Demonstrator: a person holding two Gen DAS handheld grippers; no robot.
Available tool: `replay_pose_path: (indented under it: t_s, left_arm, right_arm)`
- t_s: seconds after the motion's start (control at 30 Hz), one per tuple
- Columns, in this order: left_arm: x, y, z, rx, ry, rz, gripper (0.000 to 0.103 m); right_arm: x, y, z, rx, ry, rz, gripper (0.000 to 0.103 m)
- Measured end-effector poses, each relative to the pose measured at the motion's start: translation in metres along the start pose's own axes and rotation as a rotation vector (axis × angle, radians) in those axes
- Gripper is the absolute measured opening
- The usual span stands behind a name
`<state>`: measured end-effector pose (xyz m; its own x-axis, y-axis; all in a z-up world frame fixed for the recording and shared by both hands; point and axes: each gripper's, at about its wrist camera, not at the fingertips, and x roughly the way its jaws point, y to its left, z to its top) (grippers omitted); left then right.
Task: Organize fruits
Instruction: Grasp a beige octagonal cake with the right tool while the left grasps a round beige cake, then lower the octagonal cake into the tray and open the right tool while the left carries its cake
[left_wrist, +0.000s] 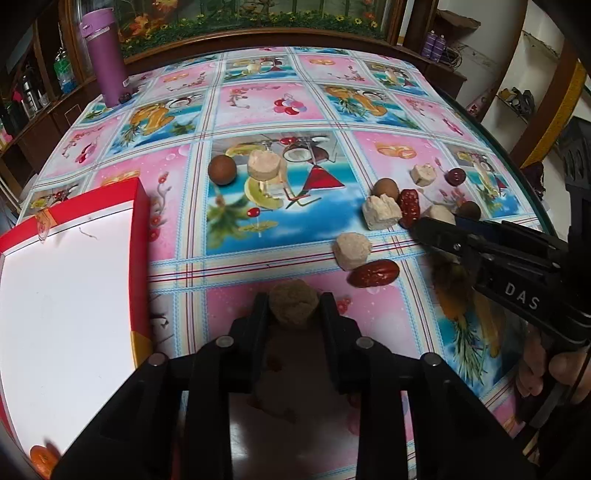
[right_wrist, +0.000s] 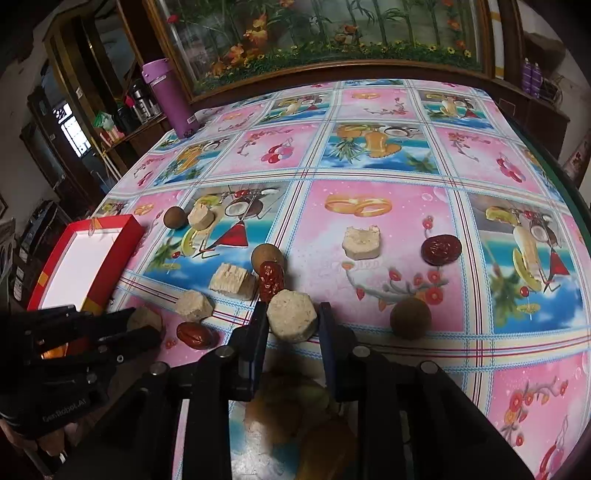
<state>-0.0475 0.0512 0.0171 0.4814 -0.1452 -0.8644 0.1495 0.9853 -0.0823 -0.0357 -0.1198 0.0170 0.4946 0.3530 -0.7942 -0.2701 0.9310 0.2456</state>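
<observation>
Red box (left_wrist: 74, 266): sits at the far left of the counter (left_wrist: 258, 103), lid off, its white inside bare except for a small orange piece at the near corner.
Purple bottle (left_wrist: 105, 55): upright at the far left corner of the counter, well apart from the fruits.
Brown ball and tan round block: a round brown fruit (left_wrist: 222, 168) lies just beside a pale block (left_wrist: 263, 164) at mid-counter, right of the box.
Left claw (left_wrist: 293, 306): low over the counter's near edge, its two fingers set on either side of a tan hexagonal block (left_wrist: 293, 304) and touching it; it pinches this block.
Loose pair: another pale block (left_wrist: 351, 250) lies just beyond the left claw, with a red date (left_wrist: 373, 272) touching its near side.
Cluster: a broken pale chunk (left_wrist: 380, 212), a brown ball (left_wrist: 384, 188) and a wrinkled date (left_wrist: 409, 206) lie crowded together.
Right claw (right_wrist: 291, 317): its fingers stand on each side of a pale hexagonal block (right_wrist: 291, 319) just near the cluster; whether they press it I cannot tell for sure, though they sit close against its sides.
Right of the right claw: a brown ball (right_wrist: 410, 317) lies near, a bitten pale block (right_wrist: 361, 242) and a dark date (right_wrist: 441, 248) lie farther back, apart from each other.
</observation>
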Motion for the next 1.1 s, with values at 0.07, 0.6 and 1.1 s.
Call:
replay_pose_path:
  t_s: [0.07, 0.6, 1.1]
  left_arm:
    - [-0.001, -0.001, -0.001, 0.000, -0.005, -0.009, 0.029]
    - [-0.116, 0.047, -0.034, -0.088, -0.255, 0.049, 0.029]
    - [-0.147, 0.181, -0.099, -0.363, -0.276, 0.256, 0.029]
  right_arm:
    - [-0.003, -0.001, -0.001, 0.016, -0.004, 0.002, 0.025]
    - [-0.049, 0.105, 0.007, -0.163, -0.079, 0.142, 0.025]
    - [0.009, 0.253, -0.001, -0.349, 0.042, 0.270, 0.025]
